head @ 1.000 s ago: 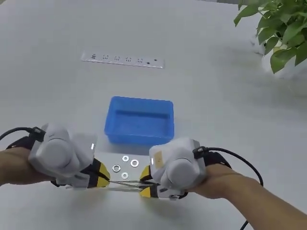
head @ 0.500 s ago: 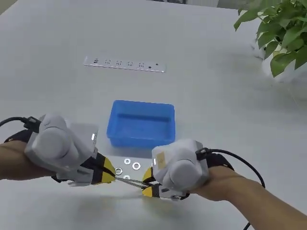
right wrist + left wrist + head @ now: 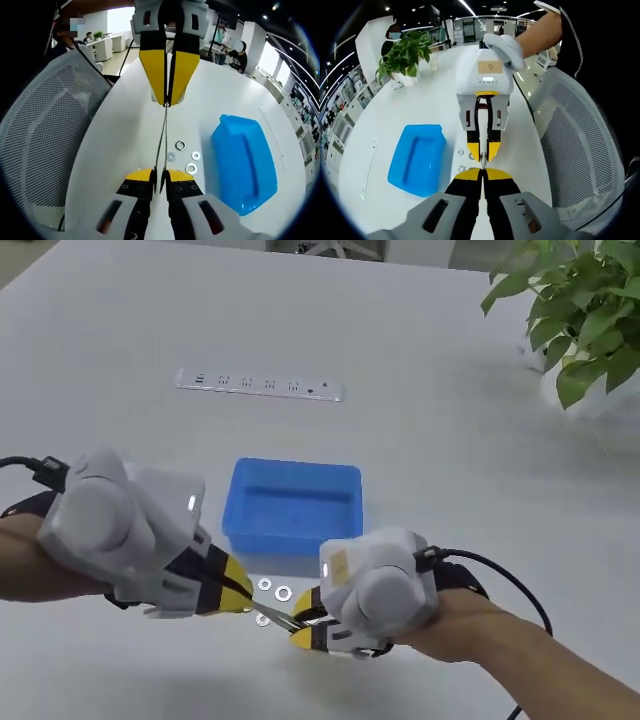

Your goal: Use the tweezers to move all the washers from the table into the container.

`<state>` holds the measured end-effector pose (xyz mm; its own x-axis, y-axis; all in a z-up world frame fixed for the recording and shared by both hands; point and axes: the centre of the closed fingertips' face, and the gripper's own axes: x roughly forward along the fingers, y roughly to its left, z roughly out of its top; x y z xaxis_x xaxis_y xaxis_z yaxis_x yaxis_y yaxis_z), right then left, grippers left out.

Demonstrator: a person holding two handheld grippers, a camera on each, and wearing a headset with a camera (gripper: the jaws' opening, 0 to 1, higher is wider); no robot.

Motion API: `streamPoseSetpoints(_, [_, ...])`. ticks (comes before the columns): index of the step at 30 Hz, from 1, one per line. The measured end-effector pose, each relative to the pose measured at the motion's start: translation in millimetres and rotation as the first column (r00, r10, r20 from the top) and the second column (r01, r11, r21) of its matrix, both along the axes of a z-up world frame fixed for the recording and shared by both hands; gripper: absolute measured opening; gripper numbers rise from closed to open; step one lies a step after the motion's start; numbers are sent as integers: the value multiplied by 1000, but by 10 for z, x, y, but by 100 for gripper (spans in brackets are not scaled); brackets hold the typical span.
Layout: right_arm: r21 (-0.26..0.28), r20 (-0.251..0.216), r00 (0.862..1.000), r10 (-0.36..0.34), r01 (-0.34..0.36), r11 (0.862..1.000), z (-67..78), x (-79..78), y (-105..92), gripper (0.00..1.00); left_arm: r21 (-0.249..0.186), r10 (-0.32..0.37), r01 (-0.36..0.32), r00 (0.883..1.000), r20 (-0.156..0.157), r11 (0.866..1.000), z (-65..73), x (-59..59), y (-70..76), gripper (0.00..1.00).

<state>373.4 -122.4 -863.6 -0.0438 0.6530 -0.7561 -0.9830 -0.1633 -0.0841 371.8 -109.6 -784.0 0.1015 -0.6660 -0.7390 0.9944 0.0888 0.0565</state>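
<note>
Two grippers, one pair of tweezers (image 3: 275,616)

On the white table (image 3: 450,440) the blue container (image 3: 293,502) sits beyond both hands. The left gripper (image 3: 228,592) and right gripper (image 3: 303,628) face each other, each pinching the tweezers. Four washers (image 3: 180,145) lie between tweezers and container.

Rounded white left tongs (image 3: 238,595) and right tongs (image 3: 305,626), yellow-and-black tips, thin black cables (image 3: 480,558), black wrist straps (image 3: 456,576)
</note>
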Motion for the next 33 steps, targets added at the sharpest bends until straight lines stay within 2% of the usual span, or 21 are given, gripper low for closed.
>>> streamPoseSetpoints(13, [36,-14,1000,-14,14,999,59,-25,100,12,-32,-35,35,999,18,999,160,-26,-158,5])
streamPoseSetpoints(24, [33,-30,999,-21,22,999,-1,-74,67,11,-34,-67,67,998,9,997,110,-56,-284,6])
streamPoseSetpoints(33, [31,-23,1000,-16,16,999,0,-69,60,11,-32,-72,73,997,24,997,103,-34,-301,9])
